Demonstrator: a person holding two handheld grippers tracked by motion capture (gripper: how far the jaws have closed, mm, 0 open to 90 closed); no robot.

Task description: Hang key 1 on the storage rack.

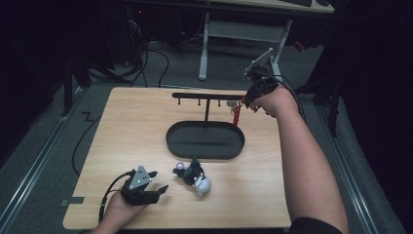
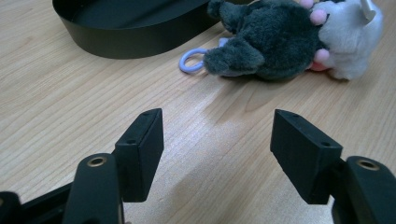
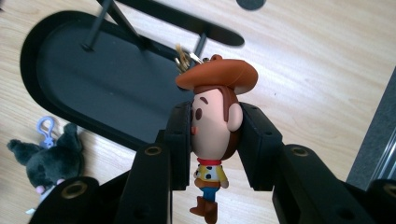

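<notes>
A cowboy figure keychain (image 3: 215, 126) with a brown hat sits between the jaws of my right gripper (image 3: 215, 140), which is shut on its head. Its gold ring (image 3: 183, 58) is up by the right end of the black hanger bar (image 1: 209, 96). In the high view the right gripper (image 1: 248, 100) is at that bar's right end, with the figure (image 1: 236, 114) dangling below it. A dark grey and white plush toy (image 1: 193, 176) with a lilac clip (image 2: 191, 60) lies on the table in front of the tray. My left gripper (image 2: 217, 149) stands open just short of the plush, nothing between its jaws.
The bar stands on a post in a black oval tray (image 1: 175, 146) at the table's middle. Several pegs hang from the bar. The wooden table (image 1: 126, 126) has free room left of the tray. A white desk frame (image 1: 204, 44) stands beyond the far edge.
</notes>
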